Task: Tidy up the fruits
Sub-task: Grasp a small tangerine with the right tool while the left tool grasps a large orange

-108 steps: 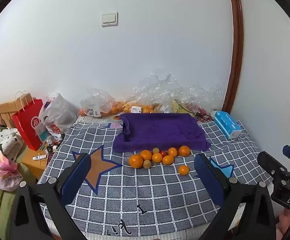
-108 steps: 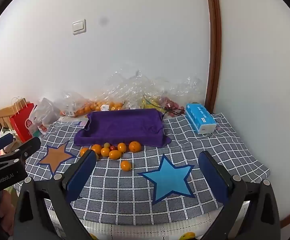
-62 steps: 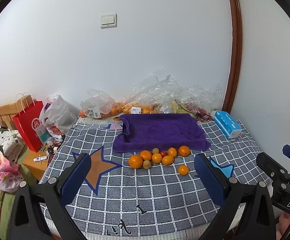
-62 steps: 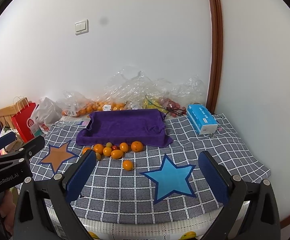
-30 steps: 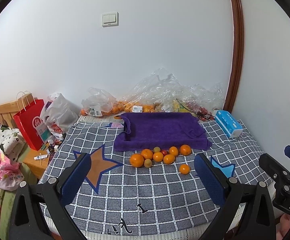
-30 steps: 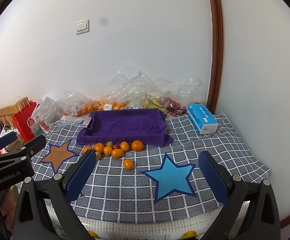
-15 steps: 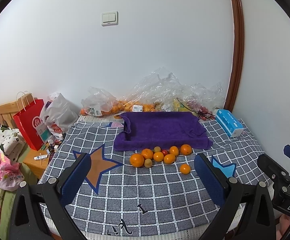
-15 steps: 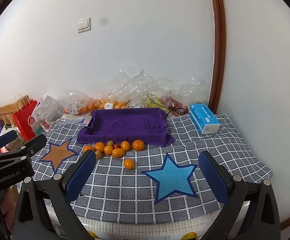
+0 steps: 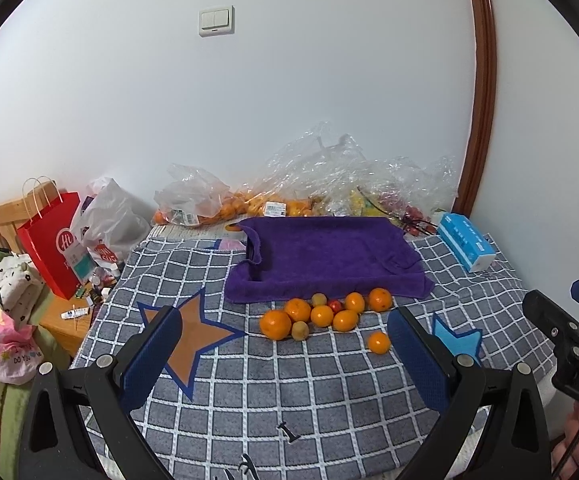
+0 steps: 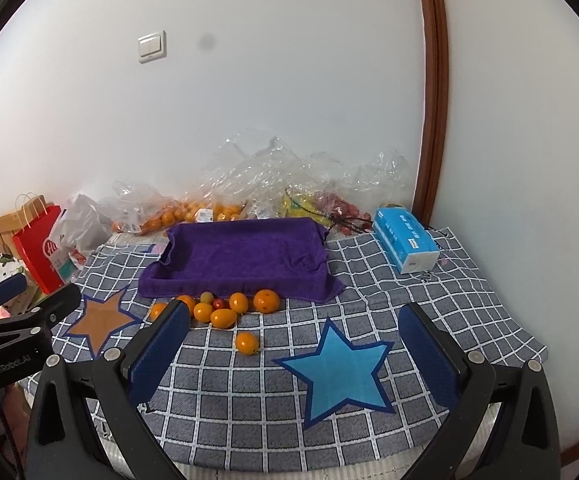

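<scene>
A cluster of several oranges (image 9: 321,315) with two small green fruits and a red one lies on the grey checked cloth (image 9: 289,392), just in front of a purple towel-lined tray (image 9: 329,252). One orange (image 9: 379,342) lies apart, nearer me. The cluster (image 10: 225,308), the lone orange (image 10: 246,342) and the tray (image 10: 241,256) also show in the right wrist view. My left gripper (image 9: 285,356) is open and empty, short of the fruit. My right gripper (image 10: 293,348) is open and empty, over the blue star.
Clear plastic bags of oranges and other fruit (image 9: 289,200) lie along the wall behind the tray. A blue tissue pack (image 9: 465,246) sits at the right. A red paper bag (image 9: 49,244), white bags and bedding crowd the left edge. The cloth's front edge is near me.
Both views have shifted only slightly, drifting a little closer to the fruit. The fruit and tray have not moved, and both grippers stay open.
</scene>
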`<action>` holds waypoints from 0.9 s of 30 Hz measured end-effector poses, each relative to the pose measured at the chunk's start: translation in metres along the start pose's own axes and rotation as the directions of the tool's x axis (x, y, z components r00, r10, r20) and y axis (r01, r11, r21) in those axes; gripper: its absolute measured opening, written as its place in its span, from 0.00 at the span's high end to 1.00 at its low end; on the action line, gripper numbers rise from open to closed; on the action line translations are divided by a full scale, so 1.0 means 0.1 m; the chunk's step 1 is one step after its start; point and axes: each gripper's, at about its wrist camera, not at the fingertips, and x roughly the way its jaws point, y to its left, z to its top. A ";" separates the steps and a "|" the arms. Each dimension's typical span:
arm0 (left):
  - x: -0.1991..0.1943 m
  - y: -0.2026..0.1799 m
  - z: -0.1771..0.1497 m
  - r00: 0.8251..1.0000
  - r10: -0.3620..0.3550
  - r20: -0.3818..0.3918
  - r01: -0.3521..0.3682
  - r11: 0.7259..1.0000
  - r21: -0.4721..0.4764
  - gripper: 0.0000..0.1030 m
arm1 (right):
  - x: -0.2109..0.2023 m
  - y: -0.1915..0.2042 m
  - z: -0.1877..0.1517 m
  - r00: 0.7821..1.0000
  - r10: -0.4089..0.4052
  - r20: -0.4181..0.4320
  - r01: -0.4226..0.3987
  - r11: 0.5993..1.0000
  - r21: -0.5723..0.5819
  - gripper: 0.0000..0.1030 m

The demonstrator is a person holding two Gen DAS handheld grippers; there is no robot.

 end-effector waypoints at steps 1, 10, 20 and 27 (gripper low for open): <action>0.01 0.01 0.01 1.000 0.001 0.001 -0.001 1.000 0.002 0.00 | 0.04 0.00 0.01 1.000 -0.001 -0.002 0.001 1.000 0.002 0.01; 0.44 0.19 0.06 1.000 0.004 -0.014 -0.004 1.000 -0.007 0.00 | 0.58 -0.01 -0.08 0.994 0.106 -0.027 -0.106 0.994 0.011 0.01; 1.27 0.44 -0.24 0.985 0.031 -0.172 -0.035 0.999 -0.026 0.04 | 1.45 0.19 -0.47 0.979 0.119 -0.165 -0.122 0.992 -0.007 0.13; 1.65 0.56 -0.41 0.971 0.059 -0.232 -0.065 0.998 -0.021 0.11 | 1.93 0.38 -0.69 0.949 0.161 -0.271 -0.178 0.983 -0.040 0.31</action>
